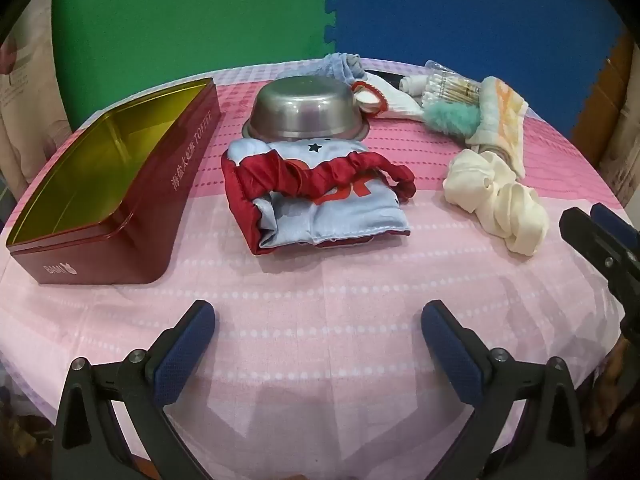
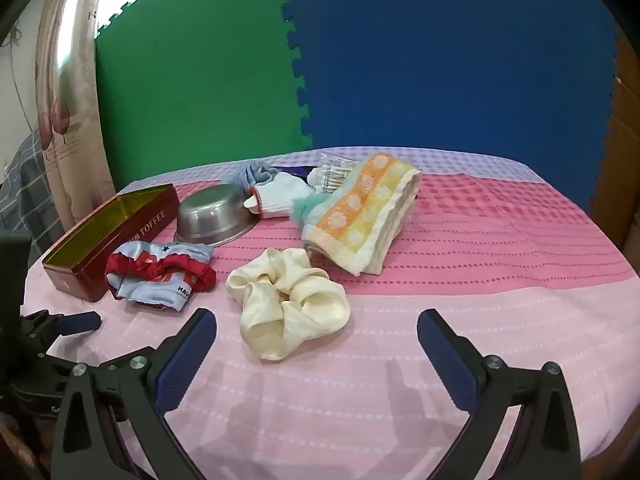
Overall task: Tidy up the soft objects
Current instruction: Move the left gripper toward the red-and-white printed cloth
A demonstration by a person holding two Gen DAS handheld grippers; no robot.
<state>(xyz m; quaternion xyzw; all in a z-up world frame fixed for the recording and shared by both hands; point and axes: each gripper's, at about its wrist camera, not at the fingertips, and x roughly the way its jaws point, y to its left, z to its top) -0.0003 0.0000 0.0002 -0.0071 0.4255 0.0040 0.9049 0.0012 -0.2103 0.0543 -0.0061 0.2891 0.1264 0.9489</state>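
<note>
My left gripper (image 1: 316,312) hangs open and empty over the near part of the pink tablecloth (image 1: 320,280). Just beyond it lies a folded red and light-blue cloth (image 1: 320,196), with an open red tin box (image 1: 100,184) to its left. My right gripper (image 2: 316,320) is open too, and a cream scrunchie (image 2: 288,312) lies just ahead of its fingertips, untouched. Behind the scrunchie rests a folded orange and yellow towel (image 2: 360,216). Each gripper shows at the edge of the other's view: right gripper (image 1: 592,220), left gripper (image 2: 68,324).
An upturned steel bowl (image 1: 304,108) sits behind the red and blue cloth. At the back lie a white glove (image 1: 384,96), a teal fluffy piece (image 1: 452,120), a pack of cotton swabs (image 1: 448,84) and a blue-grey cloth (image 1: 340,66). Green and blue foam mats form the wall.
</note>
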